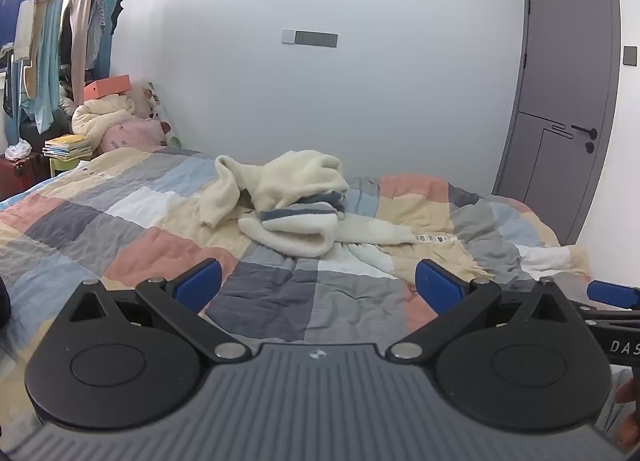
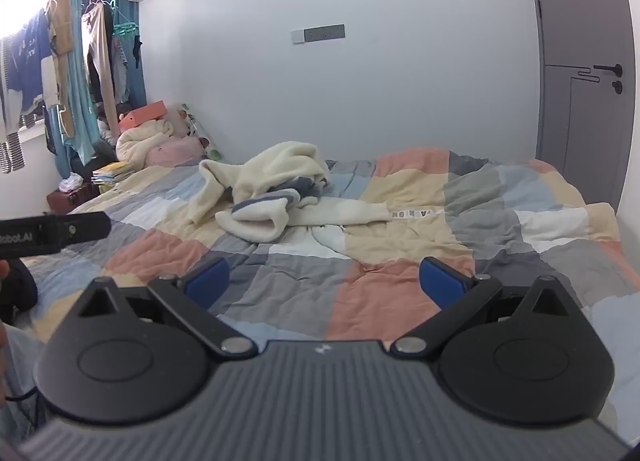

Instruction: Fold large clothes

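A crumpled cream sweater with blue-grey stripes (image 1: 288, 201) lies in a heap on the patchwork bed cover (image 1: 120, 221), one sleeve stretched out to the right. It also shows in the right wrist view (image 2: 272, 189). My left gripper (image 1: 318, 285) is open and empty, above the near part of the bed, well short of the sweater. My right gripper (image 2: 324, 281) is open and empty too, beside the left one. The right gripper's blue finger (image 1: 612, 293) shows at the left view's right edge, and the left gripper's black body (image 2: 52, 231) at the right view's left edge.
The bed cover (image 2: 400, 281) runs to a white wall. A grey door (image 1: 560, 101) stands at the right. At the bed's head are rolled bedding and a pink pillow (image 1: 120, 125), books (image 1: 66, 147), an orange box (image 1: 108, 87) and hanging clothes (image 1: 60, 41).
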A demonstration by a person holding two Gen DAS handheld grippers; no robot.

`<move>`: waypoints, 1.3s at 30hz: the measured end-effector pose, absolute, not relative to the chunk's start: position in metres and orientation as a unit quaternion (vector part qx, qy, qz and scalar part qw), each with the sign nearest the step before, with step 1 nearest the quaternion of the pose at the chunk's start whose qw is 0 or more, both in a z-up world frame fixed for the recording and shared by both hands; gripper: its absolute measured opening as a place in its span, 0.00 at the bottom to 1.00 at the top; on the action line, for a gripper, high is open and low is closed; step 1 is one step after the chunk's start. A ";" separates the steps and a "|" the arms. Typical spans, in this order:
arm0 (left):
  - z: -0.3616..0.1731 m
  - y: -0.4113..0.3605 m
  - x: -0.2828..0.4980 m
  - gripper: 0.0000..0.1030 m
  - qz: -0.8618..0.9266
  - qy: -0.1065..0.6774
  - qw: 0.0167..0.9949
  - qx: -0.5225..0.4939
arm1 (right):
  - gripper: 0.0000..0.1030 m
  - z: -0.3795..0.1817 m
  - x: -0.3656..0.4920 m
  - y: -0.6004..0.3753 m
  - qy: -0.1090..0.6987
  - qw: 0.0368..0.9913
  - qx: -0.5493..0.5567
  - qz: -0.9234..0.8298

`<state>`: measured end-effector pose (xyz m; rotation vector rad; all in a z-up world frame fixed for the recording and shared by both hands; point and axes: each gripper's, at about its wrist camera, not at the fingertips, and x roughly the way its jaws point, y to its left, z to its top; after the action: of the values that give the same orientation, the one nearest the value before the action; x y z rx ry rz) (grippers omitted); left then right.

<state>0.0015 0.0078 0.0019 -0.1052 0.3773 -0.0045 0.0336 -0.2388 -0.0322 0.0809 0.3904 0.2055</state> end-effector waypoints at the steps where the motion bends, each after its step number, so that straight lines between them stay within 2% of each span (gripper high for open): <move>1: 0.004 -0.001 0.005 1.00 0.002 0.189 0.981 -0.047 | 1.00 -0.034 0.034 -0.238 0.193 0.975 0.040 0.102; 39: 0.002 -0.001 0.000 1.00 0.003 0.186 0.982 -0.038 | 1.00 -0.033 0.035 -0.239 0.209 0.972 0.035 0.101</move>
<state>-0.0002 -0.0012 0.0021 -0.0759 0.3746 0.0052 0.0350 -0.2394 -0.0330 0.0714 0.4227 0.2032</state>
